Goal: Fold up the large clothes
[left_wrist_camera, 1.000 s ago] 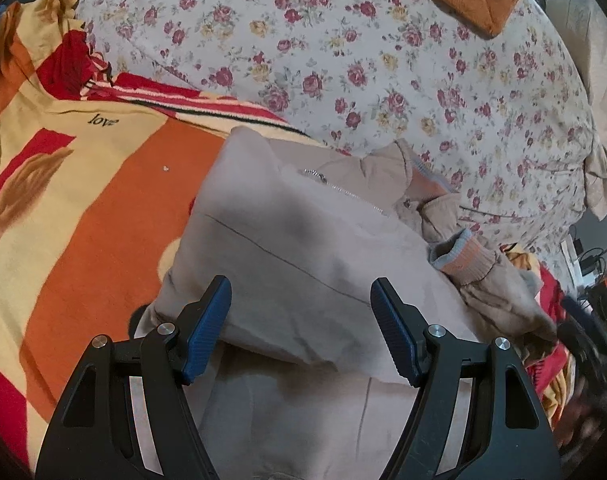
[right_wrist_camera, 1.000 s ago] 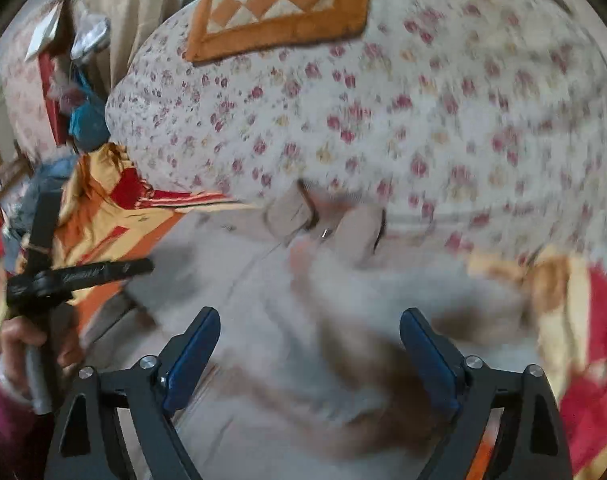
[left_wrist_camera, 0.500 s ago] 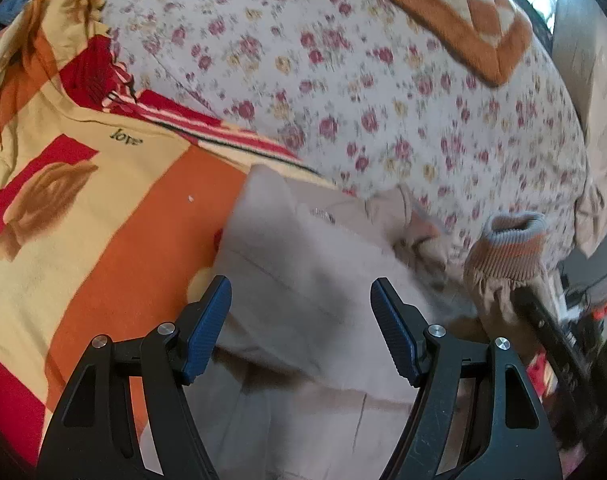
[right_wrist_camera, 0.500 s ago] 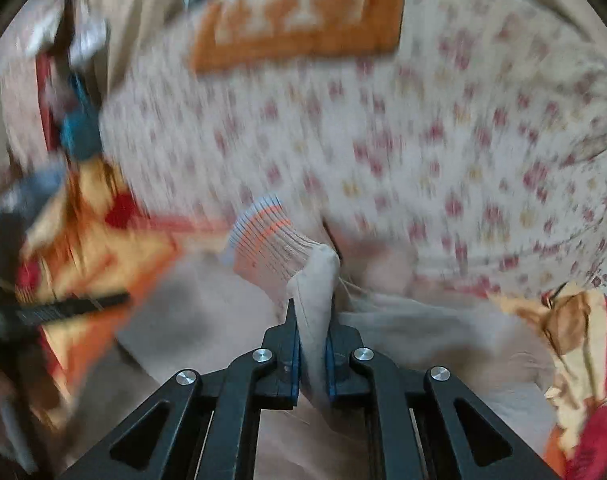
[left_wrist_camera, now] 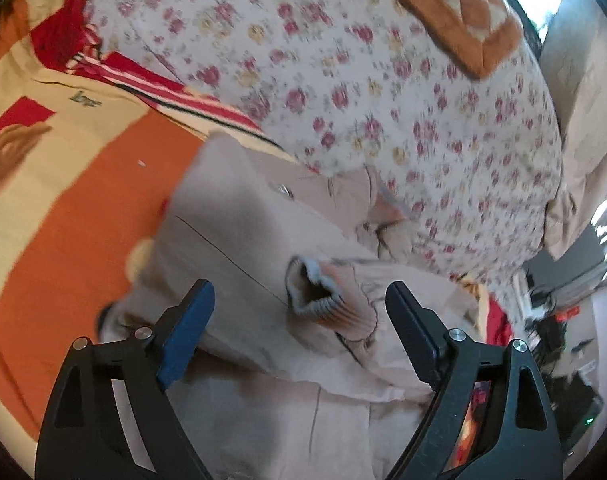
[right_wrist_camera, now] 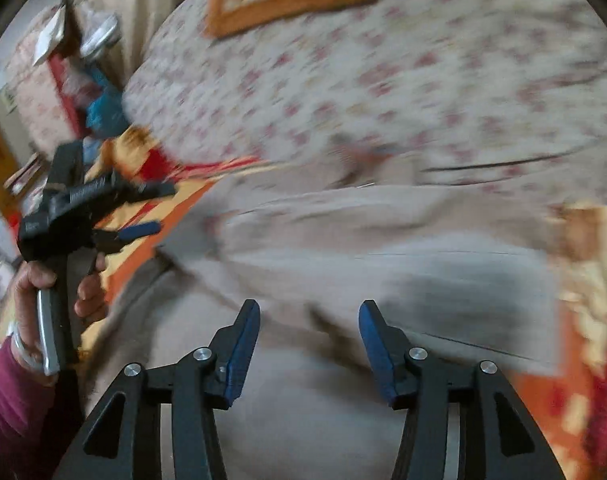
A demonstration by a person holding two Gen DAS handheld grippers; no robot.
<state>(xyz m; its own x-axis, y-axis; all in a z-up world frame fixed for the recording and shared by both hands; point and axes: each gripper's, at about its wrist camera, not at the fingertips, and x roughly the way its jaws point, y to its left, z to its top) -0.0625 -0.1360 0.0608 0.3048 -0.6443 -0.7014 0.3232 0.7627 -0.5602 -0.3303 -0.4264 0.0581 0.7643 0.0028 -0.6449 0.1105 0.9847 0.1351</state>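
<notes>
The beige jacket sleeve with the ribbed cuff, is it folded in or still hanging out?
Folded in. The ribbed striped cuff lies on the beige jacket's body, between the open left gripper's fingers, gripped by neither gripper.

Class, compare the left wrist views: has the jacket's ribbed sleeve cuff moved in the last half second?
Yes. The ribbed cuff has come down from beside the floral quilt onto the beige jacket, nearer the left hand-held gripper.

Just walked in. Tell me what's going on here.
A person is folding a beige jacket on an orange and yellow blanket. Its sleeve, with the ribbed cuff, lies across the body. Both tools are open and hold nothing: the left tool hovers near the cuff, the right tool over the jacket.
</notes>
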